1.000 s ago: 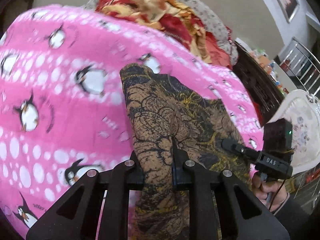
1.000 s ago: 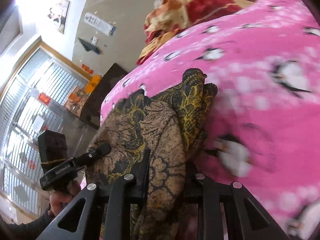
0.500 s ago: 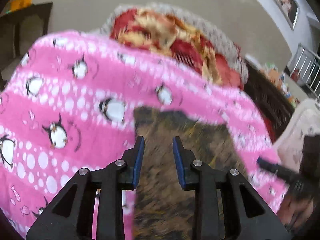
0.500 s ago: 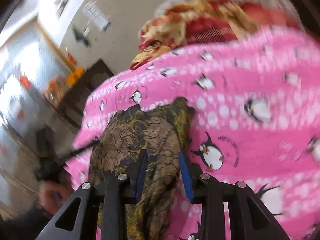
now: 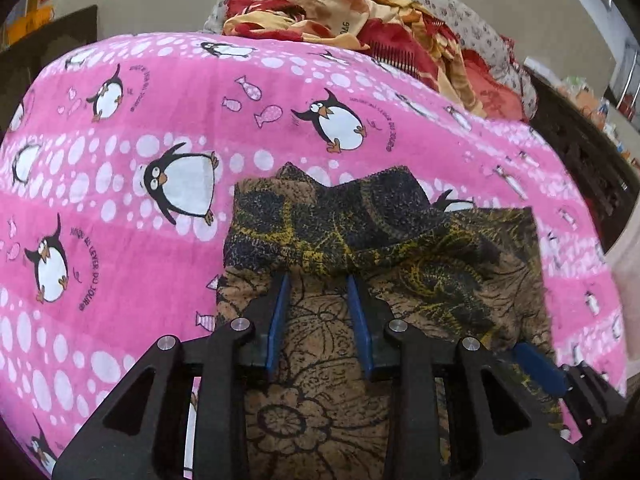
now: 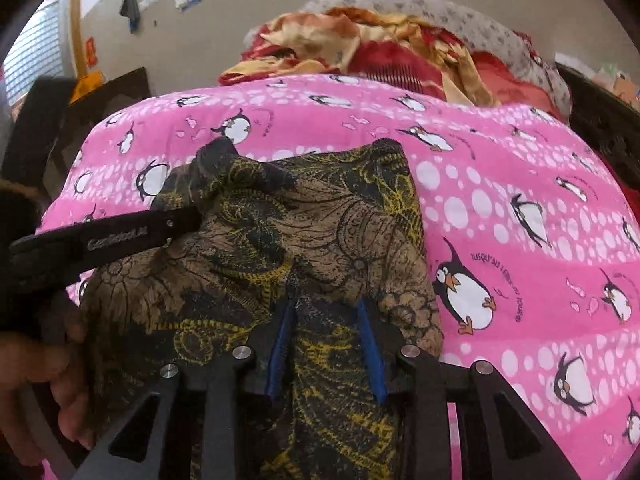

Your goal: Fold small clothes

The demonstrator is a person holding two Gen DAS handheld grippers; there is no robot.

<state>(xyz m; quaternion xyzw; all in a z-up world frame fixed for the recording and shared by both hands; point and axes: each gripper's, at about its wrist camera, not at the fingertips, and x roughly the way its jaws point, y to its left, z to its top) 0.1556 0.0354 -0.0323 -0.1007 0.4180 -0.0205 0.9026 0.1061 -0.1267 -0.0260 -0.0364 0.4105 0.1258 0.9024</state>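
Note:
A brown, black and yellow patterned garment [image 5: 360, 248] lies partly folded on a pink penguin-print blanket [image 5: 160, 112]. It also shows in the right wrist view [image 6: 304, 232]. My left gripper [image 5: 318, 280] is open, its blue-padded fingers resting on the garment's near left part with cloth between them. My right gripper [image 6: 324, 306] is open on the garment's near right part. The right gripper's finger [image 5: 536, 364] shows at the lower right of the left wrist view. The left gripper's finger [image 6: 120, 232] shows at the left of the right wrist view.
A heap of red, orange and yellow cloth [image 5: 360, 12] lies at the far end of the blanket, also in the right wrist view [image 6: 380, 44]. Dark furniture [image 5: 580, 148] stands to the right. A dark chair [image 6: 100, 96] stands at the far left.
Both grippers have let go of the garment and opened. The garment, held up a second ago, now lies on the blanket with its far part folded over.

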